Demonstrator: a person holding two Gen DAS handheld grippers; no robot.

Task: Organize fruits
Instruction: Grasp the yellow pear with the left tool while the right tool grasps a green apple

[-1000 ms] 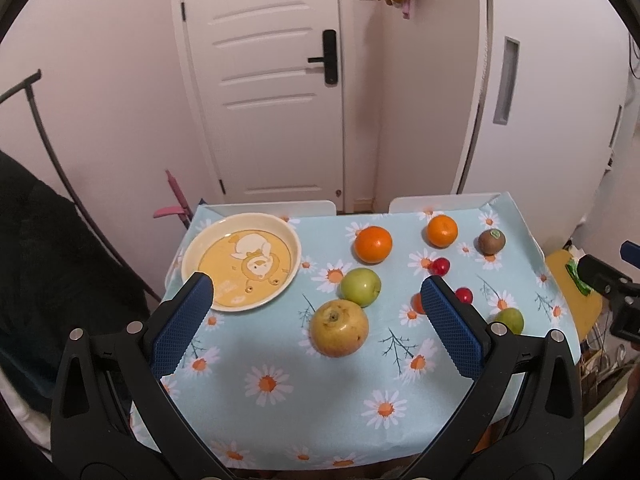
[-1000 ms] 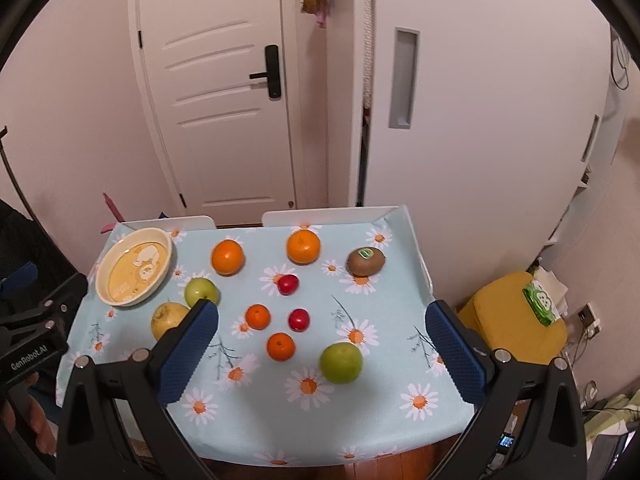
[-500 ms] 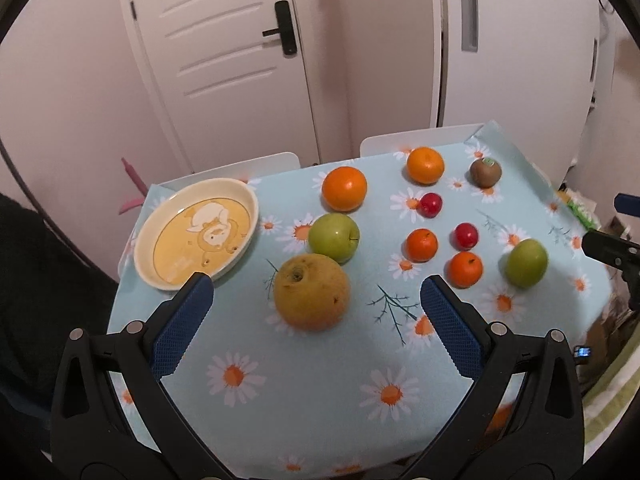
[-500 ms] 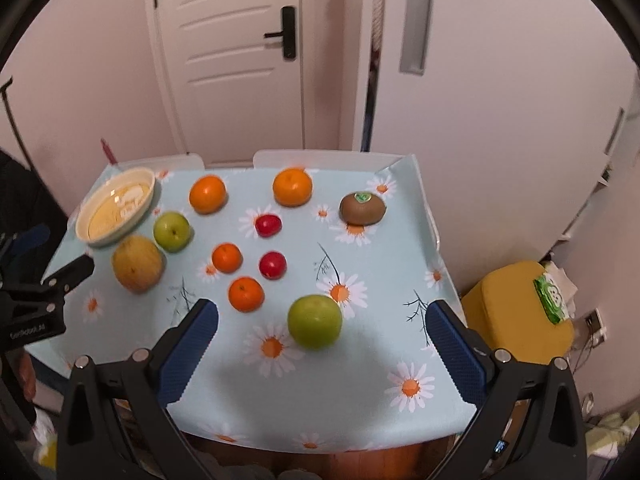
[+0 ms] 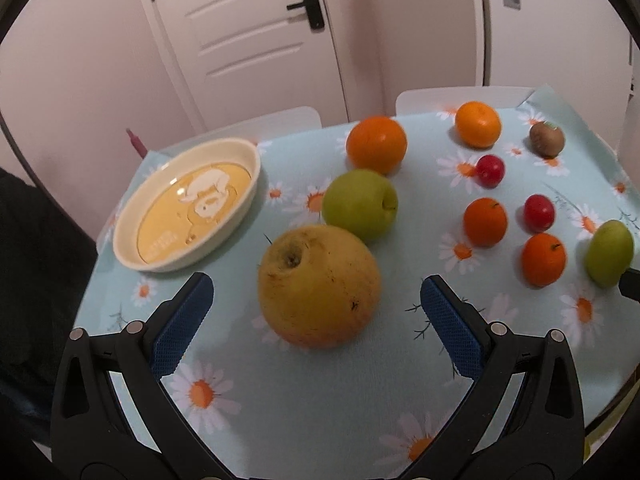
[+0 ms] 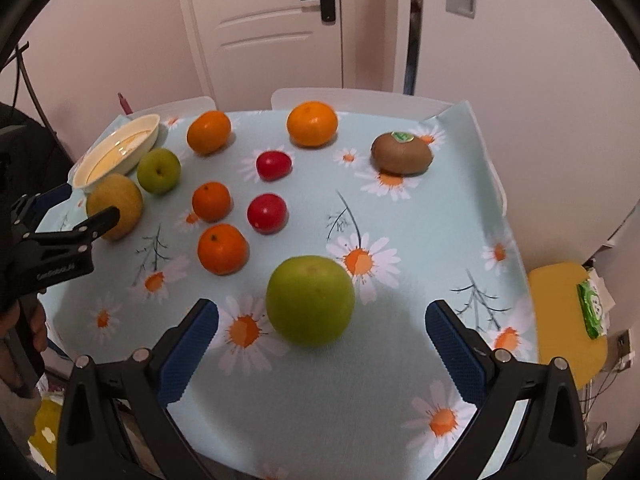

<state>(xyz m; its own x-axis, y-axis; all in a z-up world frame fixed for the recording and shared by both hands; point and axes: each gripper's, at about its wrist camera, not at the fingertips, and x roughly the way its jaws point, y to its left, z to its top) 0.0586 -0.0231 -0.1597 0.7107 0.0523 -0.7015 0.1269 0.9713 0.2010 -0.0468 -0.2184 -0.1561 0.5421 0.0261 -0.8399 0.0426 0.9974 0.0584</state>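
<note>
Straddling upright yellow pear point(image 5: 318, 286), left tool point(image 5: 316, 300) wide, right tool point(image 6: 322, 330) wide, green apple point(image 6: 310, 300)

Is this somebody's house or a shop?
Most likely a home, perhaps a dining corner. A small table wears a daisy tablecloth, a white room door with a black handle stands behind it, and a cartoon dish sits beside loose fruit.

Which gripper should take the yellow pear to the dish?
Left. The left gripper is open with the yellow pear lined up between its pads, and the dish sits just beyond. The right gripper faces a green apple.
</note>
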